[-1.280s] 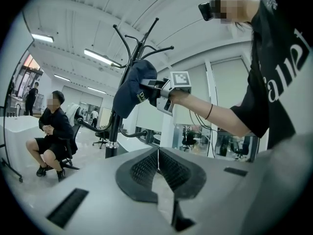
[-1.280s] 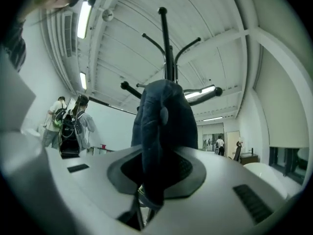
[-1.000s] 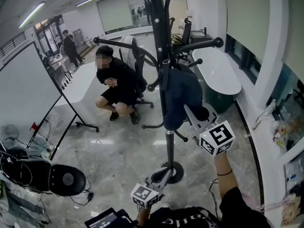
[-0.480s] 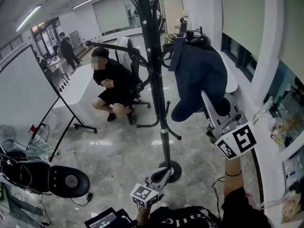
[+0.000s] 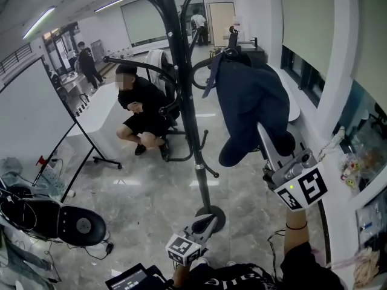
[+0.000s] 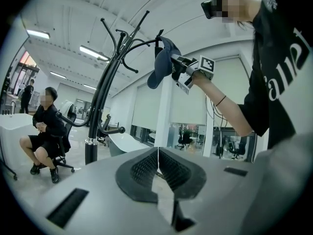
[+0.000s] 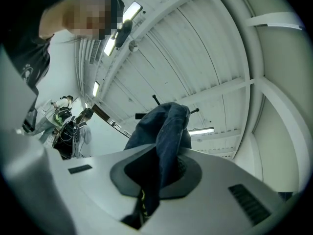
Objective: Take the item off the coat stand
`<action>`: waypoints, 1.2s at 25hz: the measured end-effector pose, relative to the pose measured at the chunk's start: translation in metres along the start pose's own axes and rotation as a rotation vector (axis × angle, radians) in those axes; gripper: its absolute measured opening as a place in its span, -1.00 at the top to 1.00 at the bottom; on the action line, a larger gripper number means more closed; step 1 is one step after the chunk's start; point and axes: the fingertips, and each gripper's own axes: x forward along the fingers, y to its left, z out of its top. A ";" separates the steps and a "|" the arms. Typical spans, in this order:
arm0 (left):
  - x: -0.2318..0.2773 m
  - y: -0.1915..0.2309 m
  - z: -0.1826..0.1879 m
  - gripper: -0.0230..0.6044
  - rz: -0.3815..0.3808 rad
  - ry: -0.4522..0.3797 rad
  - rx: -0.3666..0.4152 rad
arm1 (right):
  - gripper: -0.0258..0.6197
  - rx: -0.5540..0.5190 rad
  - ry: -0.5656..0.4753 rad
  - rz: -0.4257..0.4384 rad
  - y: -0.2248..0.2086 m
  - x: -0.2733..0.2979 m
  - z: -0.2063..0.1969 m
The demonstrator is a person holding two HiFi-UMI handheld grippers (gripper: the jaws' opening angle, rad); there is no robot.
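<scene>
While right gripper (image 5: 263, 132) clamps dark blue cap (image 5: 251, 101) near coat stand (image 5: 181, 101), left gripper (image 5: 210, 220) closed, empty.

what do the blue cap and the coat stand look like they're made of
Cap: soft woven cloth, matte, denim-like; it folds and sags where the right tool pinches it. Coat stand: likely metal tubing, glossy black paint; light glints along its thin curved arms.

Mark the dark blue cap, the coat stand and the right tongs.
dark blue cap (image 5: 249, 98), head view, middle of its fabric.
coat stand (image 5: 184, 101), head view, mid-height on its pole.
right tongs (image 7: 160, 173), right gripper view, between the tips, shut on the cap.
</scene>
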 end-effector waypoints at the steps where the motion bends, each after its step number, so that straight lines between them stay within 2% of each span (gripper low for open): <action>1: 0.002 -0.004 -0.001 0.92 0.004 0.000 -0.002 | 0.83 -0.001 -0.006 0.007 -0.001 -0.004 0.002; 8: 0.011 -0.031 -0.006 0.92 0.050 -0.002 -0.007 | 0.83 0.006 -0.070 0.072 -0.007 -0.008 0.025; 18: 0.009 -0.071 -0.020 0.92 0.163 0.005 -0.044 | 0.83 0.105 -0.152 0.199 0.001 -0.030 0.042; 22: 0.001 -0.081 -0.027 0.92 0.188 -0.006 -0.065 | 0.83 0.124 -0.170 0.204 0.006 -0.044 0.044; 30: -0.006 -0.087 -0.024 0.92 0.218 -0.019 -0.012 | 0.83 0.070 -0.214 0.175 -0.005 -0.056 0.069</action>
